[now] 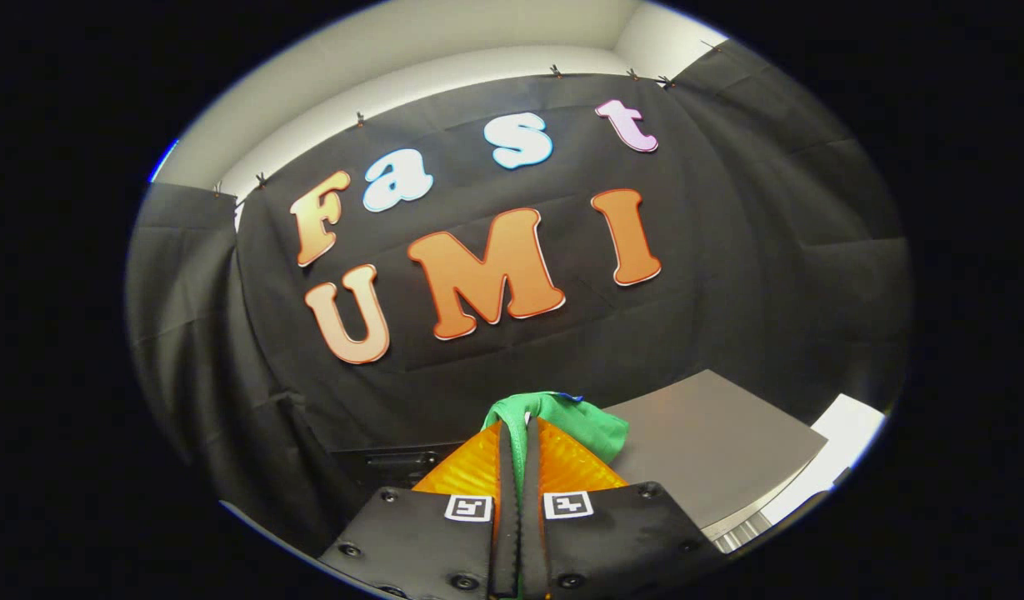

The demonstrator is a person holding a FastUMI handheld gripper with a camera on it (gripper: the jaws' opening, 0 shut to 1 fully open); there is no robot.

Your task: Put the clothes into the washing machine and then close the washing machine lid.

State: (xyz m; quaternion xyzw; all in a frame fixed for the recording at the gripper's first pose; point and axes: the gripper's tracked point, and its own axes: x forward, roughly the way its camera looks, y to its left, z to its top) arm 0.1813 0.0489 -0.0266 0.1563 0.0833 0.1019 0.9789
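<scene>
The gripper (518,429) is pinching a green cloth (591,425) between pressed-together fingers; it should keep squeezing while carrying it over the washing machine (720,442).

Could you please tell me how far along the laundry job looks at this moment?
Done: the green cloth is picked up, pinched between the fingers of the gripper, which is shut on it. In hand: it is held up in the air, with a grey flat panel, possibly the washer's lid, beyond the fingers. Left: dropping it into the washer and closing the lid.
</scene>
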